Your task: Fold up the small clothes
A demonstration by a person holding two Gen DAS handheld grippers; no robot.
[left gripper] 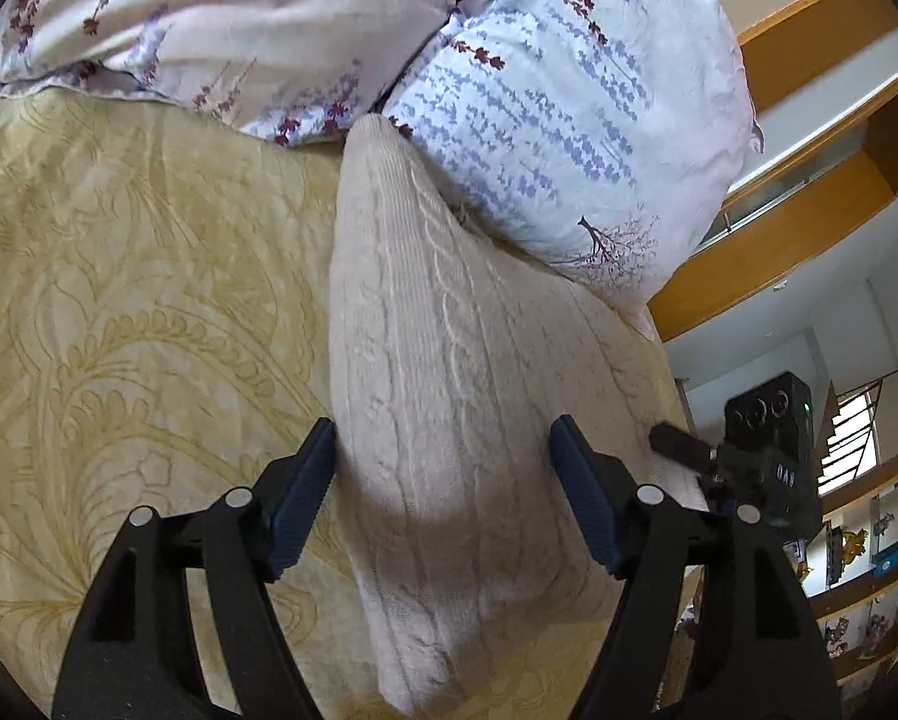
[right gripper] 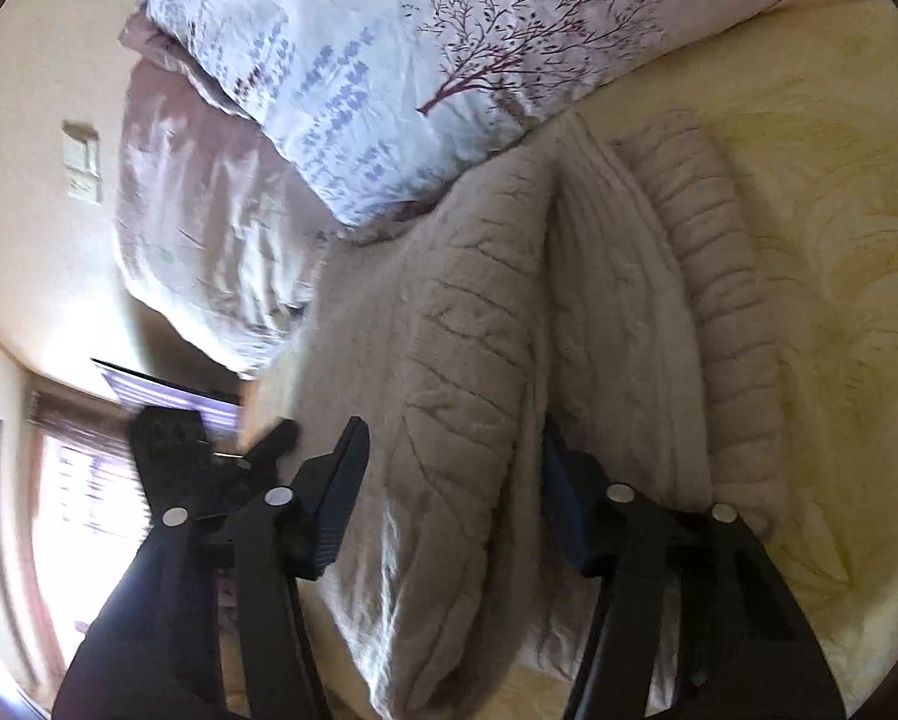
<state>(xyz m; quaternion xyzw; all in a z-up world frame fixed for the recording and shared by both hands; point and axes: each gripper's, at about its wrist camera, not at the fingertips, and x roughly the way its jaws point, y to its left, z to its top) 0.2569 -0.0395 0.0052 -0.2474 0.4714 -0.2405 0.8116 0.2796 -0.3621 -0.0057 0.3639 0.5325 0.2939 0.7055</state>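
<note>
A beige cable-knit sweater (left gripper: pixel 449 372) lies on the yellow patterned bedspread (left gripper: pixel 119 300), bunched into a long ridge that runs away from me toward the pillows. My left gripper (left gripper: pixel 443 450) is open, its blue-padded fingers on either side of the raised fold. In the right wrist view the same sweater (right gripper: pixel 466 372) lies in thick folds with a ribbed sleeve (right gripper: pixel 724 312) to the right. My right gripper (right gripper: pixel 454 456) is open, its fingers straddling a fold of the knit.
A floral pillow (left gripper: pixel 568 120) and a floral duvet (left gripper: pixel 209 18) lie at the head of the bed, touching the sweater's far end. The bed's edge (left gripper: pixel 658 360) is at the right, with wooden shelves (left gripper: pixel 868 570) beyond. The other gripper's body (left gripper: pixel 766 450) shows there.
</note>
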